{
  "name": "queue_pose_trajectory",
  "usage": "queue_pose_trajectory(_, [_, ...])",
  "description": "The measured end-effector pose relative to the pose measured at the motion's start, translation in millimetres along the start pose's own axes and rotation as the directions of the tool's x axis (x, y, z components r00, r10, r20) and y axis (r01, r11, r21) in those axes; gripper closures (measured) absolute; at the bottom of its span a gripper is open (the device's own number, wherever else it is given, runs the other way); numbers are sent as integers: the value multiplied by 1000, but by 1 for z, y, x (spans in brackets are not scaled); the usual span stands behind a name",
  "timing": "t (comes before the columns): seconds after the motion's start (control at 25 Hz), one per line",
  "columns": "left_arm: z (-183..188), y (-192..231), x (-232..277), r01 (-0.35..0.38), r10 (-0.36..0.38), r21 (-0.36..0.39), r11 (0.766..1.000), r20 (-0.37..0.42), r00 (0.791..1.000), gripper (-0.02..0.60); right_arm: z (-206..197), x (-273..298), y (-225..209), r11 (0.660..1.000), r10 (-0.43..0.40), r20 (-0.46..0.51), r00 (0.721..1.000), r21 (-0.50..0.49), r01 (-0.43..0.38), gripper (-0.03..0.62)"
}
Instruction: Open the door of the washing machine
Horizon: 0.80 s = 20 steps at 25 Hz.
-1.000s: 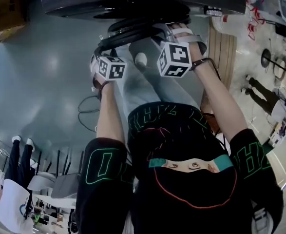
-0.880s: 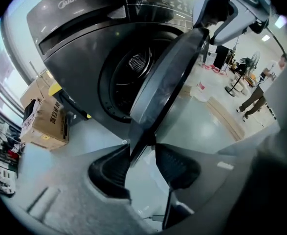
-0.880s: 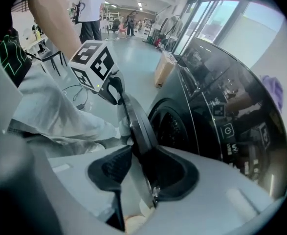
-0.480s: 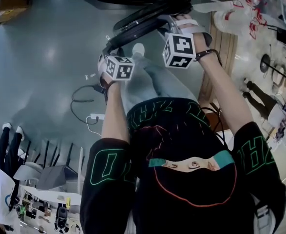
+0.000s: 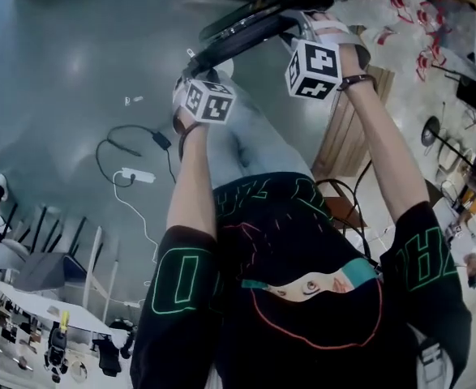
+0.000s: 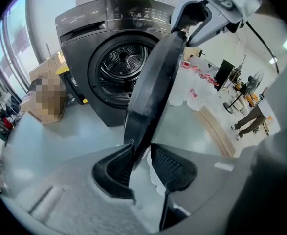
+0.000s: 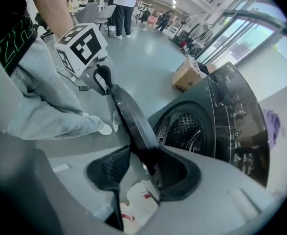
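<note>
The dark washing machine [image 6: 84,43] stands with its round door [image 6: 153,92] swung out, baring the drum [image 6: 123,62]. I see the door edge-on. My left gripper [image 6: 142,155] holds the rim's near end, and its jaws have just been closing with the rim between the pads. The right gripper [image 7: 143,168] straddles the rim's other end. Its jaws have just been opening: the door [image 7: 128,116] leans on one pad and the other stands apart. From the head, the left gripper [image 5: 195,71] and the right gripper [image 5: 301,29] sit along the door [image 5: 246,31].
A cardboard box [image 7: 189,75] stands left of the machine. White bags with red print [image 6: 192,89] lie on the floor to its right, by a wooden board [image 5: 347,132]. A power strip with its cable [image 5: 132,174] lies on the floor. People stand far behind [image 7: 123,4].
The door has swung wider and both grippers have gone along with its rim. In the head view the machine has slid almost out of the top edge.
</note>
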<state>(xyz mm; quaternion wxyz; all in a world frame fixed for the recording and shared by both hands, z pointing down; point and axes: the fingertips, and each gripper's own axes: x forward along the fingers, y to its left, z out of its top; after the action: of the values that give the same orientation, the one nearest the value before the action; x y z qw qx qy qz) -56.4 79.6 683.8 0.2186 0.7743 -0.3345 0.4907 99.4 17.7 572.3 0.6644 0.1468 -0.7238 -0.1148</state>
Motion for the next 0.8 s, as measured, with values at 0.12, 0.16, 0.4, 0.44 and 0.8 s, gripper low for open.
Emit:
queue_pose_trajectory(0.12, [-5, -20, -2, -1, 1, -28, 1000, -3, 1000, 477, -7, -4, 10, 1000, -15, 1, 1000, -13, 15, 418])
queue_pose_trajectory(0.16, [-6, -26, -3, -3, 3, -36, 999, -6, 1000, 480, -9, -5, 11, 1000, -18, -1, 1000, -24, 18, 418])
queue_pose_trajectory(0.4, [-26, -77, -9, -7, 3, -142, 990, -29, 1000, 489, -23, -14, 39, 991, 4, 14, 1000, -132, -2, 415])
queue_pose_trajectory(0.44, [-27, -83, -10, -20, 15, -165, 986, -27, 1000, 489, -26, -16, 42, 989, 2, 26, 1000, -145, 2, 414])
queue_pose_trajectory(0.8, [-34, -123, -4, -180, 158, -323, 929, -92, 983, 474, -42, -22, 57, 964, 19, 146, 989, -267, 21, 414])
